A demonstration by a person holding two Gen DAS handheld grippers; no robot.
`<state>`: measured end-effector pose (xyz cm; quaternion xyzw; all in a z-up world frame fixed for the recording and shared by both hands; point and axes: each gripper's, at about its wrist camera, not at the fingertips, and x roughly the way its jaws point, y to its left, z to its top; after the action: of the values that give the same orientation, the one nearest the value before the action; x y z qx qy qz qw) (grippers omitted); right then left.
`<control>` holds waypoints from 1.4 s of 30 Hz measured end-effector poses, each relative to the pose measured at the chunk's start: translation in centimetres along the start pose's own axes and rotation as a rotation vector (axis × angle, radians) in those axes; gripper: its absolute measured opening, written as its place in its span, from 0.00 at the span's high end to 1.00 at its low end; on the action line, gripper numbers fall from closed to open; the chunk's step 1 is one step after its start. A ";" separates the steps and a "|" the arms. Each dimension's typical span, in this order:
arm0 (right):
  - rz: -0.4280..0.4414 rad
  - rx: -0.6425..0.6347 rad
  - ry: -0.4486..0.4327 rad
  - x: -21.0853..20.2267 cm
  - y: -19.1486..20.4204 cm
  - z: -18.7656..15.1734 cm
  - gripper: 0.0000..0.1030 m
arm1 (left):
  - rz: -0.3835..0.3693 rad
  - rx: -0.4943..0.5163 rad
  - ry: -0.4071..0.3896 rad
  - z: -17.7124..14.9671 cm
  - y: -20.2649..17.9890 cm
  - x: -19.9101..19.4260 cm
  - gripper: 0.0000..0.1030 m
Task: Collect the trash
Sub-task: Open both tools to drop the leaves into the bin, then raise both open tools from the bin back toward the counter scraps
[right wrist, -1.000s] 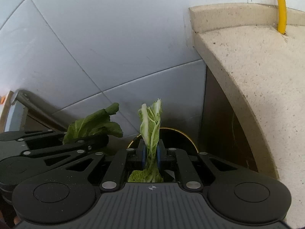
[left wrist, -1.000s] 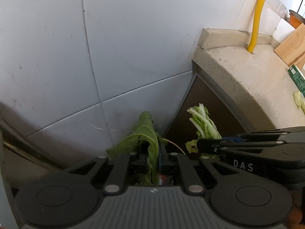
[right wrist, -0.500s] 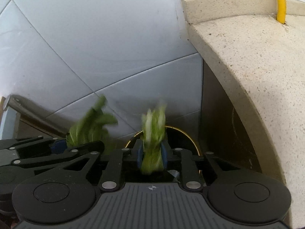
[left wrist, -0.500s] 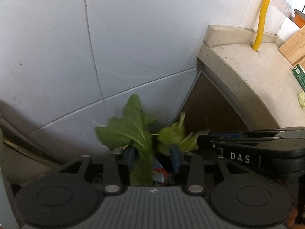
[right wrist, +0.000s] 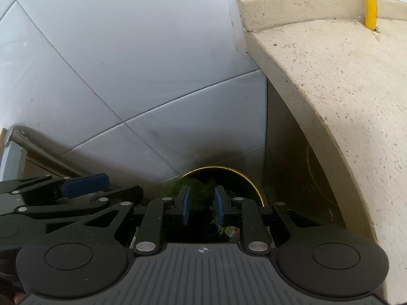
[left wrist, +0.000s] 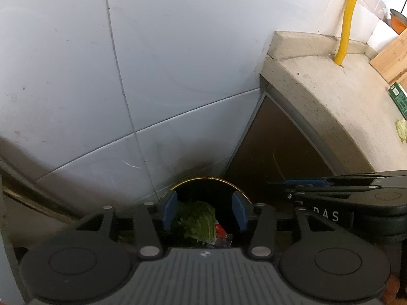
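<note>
A dark trash bin with a gold rim [left wrist: 208,179] stands on the floor against the tiled wall, below both grippers; it also shows in the right wrist view [right wrist: 244,175]. Green vegetable leaves [left wrist: 197,219] lie inside it beside a red wrapper [left wrist: 219,228]. In the right wrist view the leaves [right wrist: 195,186] show dimly in the bin. My left gripper [left wrist: 204,211] is open and empty above the bin. My right gripper [right wrist: 202,204] is open and empty just right of it, also over the bin.
A beige stone counter [left wrist: 338,96] rises on the right with a yellow pipe [left wrist: 347,17], a wooden board [left wrist: 391,58], a green packet [left wrist: 399,99] and a pale vegetable scrap [left wrist: 402,129]. A brown cabinet side [left wrist: 277,147] is below it. A metal bar [right wrist: 33,137] is at the left.
Both grippers opened and let go of their vegetable leaves, which dropped into the bin below.
</note>
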<state>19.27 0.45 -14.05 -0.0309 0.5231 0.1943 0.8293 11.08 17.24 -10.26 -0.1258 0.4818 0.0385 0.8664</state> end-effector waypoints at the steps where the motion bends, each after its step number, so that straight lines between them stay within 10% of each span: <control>1: -0.001 0.003 -0.001 0.0 -0.1 0.0 0.72 | -0.002 -0.001 0.000 0.0 0.0 0.0 0.58; 42: -0.102 0.034 -0.110 -7.5 -1.1 -3.3 0.49 | -0.025 0.112 -0.130 -0.5 -2.1 -2.6 0.57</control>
<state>14.03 -3.61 -9.07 -0.0327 0.4777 0.1443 0.8660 9.66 15.20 -7.92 -0.0803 0.4243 0.0089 0.9019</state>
